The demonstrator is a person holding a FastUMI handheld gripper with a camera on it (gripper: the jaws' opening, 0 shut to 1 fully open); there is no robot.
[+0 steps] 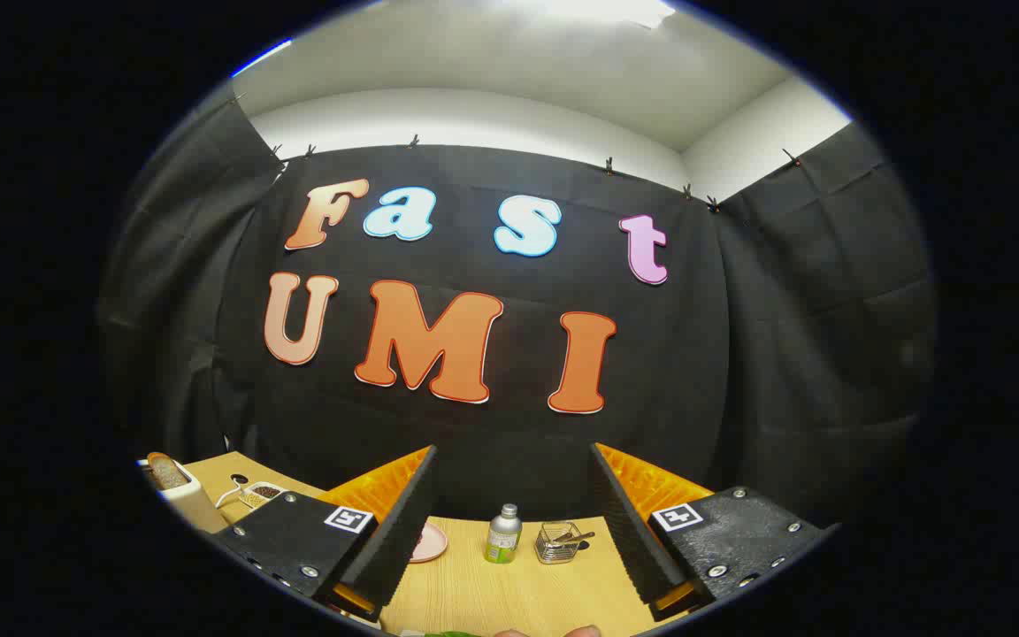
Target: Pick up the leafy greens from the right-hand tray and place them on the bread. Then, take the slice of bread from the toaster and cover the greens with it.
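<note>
The handheld two-finger gripper (514, 522) stands wide apart, its ribbed fingers (399, 522) splayed with nothing between them but bare tabletop; neither finger touches anything.

Beyond the gap, on the pale wooden table (474, 593), stand a small silver-capped bottle with a green label (503, 534) and, just beside it towards the right finger, a little wire basket (558, 542) with a utensil lying in it. A flat pink round plate (428, 541) lies on the table, partly hidden behind the left finger.

Off past the left finger, a cream-coloured toaster (191, 504) sits at the table's far corner with a slice of brown-crusted bread (166, 471) standing up out of its slot. Next to it is a small white dish of dark grains (262, 493), too small to identify.

Under the fingers, a sliver of green (452, 633) shows, possibly the leafy greens, but it is cut off and cannot be told for certain. Pinkish fingertips (582, 631) of a person's hand are just beside it.
</note>
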